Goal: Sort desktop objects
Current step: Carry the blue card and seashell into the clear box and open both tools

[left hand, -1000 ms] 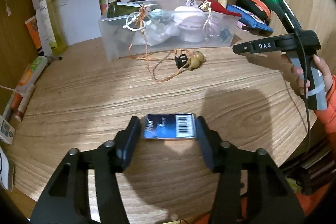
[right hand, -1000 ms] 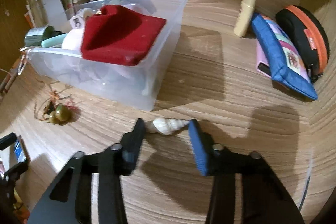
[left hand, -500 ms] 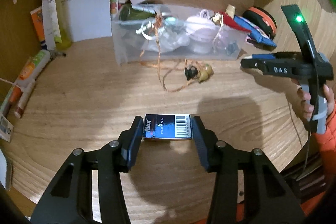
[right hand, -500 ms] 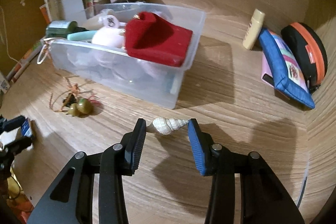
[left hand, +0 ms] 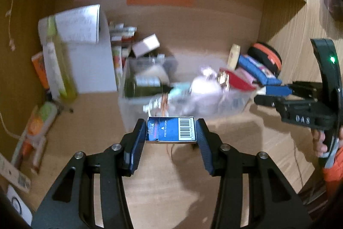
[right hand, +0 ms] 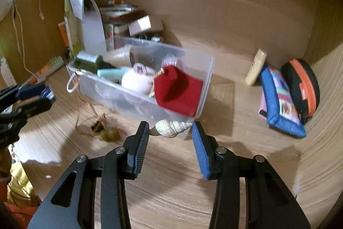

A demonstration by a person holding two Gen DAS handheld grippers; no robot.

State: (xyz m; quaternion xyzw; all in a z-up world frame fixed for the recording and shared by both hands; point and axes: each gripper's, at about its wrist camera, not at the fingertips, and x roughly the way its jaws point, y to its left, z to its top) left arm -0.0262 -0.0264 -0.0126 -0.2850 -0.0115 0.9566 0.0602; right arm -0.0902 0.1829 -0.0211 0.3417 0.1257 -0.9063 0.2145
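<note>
The wooden desk (right hand: 171, 196) spreads under everything, and the clear plastic bin (right hand: 205, 78) standing on it serves as the landmark. The bin already holds a red pouch (right hand: 180, 91), a white round object (right hand: 137, 81), a pale green tube (right hand: 110, 72) and a dark green bottle (right hand: 90, 60). Behind the bin, a white paper bag (left hand: 90, 61) stands upright among boxes and packets. To the right of the bin lie a blue pouch (right hand: 278, 104) and a black and orange case (right hand: 302, 87), with a cream bottle (right hand: 256, 70) leaning near them. In front of the bin's left half, a blurred tangle of cord with olive beads (right hand: 107, 132) rests on the desk.

The left gripper (left hand: 171, 132) is clamped on a small blue box (left hand: 171, 129) with a barcode, held in the air in front of the bin's near wall. The right gripper (right hand: 170, 132) pinches a pale spiral shell (right hand: 171, 130) by its two ends, in the air just before the bin's near right corner.
</note>
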